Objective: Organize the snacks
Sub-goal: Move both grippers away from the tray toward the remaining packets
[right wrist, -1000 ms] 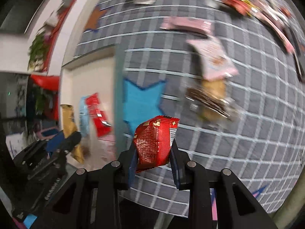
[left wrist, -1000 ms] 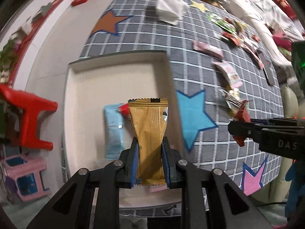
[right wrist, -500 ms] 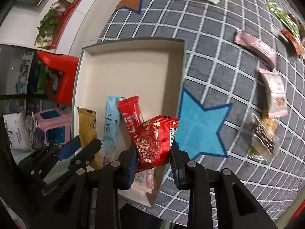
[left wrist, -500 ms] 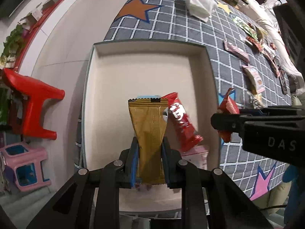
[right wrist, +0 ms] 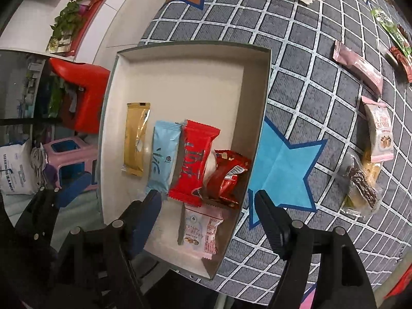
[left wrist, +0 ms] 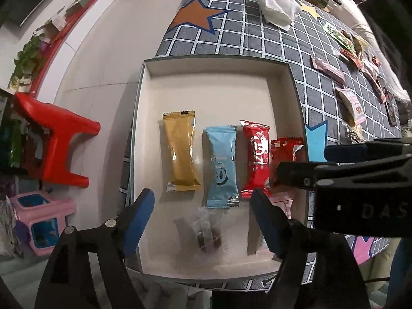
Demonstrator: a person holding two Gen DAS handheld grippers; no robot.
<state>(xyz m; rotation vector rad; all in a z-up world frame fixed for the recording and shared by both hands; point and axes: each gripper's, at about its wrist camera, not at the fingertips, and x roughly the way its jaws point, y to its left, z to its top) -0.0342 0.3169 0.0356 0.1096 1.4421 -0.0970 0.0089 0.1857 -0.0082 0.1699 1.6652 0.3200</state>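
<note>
- Left hand-held gripper (left wrist: 202,209) is spread wide with nothing between its blue pads, hovering over the near end of the shallow cream box (left wrist: 213,87).
- Right hand-held gripper (right wrist: 207,209) is spread apart too and holds nothing; it sits over the box's near right corner (you can see it from the side in the left view, poking in over the right wall).
- Inside the box, four snacks lie side by side in a row: gold wrapper (left wrist: 181,154) on the left, then a light blue wrapper (left wrist: 222,166), then a long red bar (left wrist: 255,158), and a small crumpled red packet (right wrist: 229,176) squeezed against the right wall.
- Gold one is flat and sits a bit apart from the blue; the blue, the red bar and the red packet are touching or overlapping.
- Closer to the cameras there's a pink-and-white packet (right wrist: 202,231) lying flat in the near right part of the box, plus a clear-wrapped dark brown piece (left wrist: 208,234) near the front middle (blurry, can't say what it is).
- Box sits at the edge of a grey checked cloth (right wrist: 309,51) with coloured stars; a blue star (right wrist: 280,170) is just beside the box's right wall.
- More snacks are still loose on the cloth to the right, well apart from the box: a pink bar (right wrist: 358,67), a pale cookie pack (right wrist: 381,134) and a clear bag with a chocolate piece (right wrist: 360,188).
</note>
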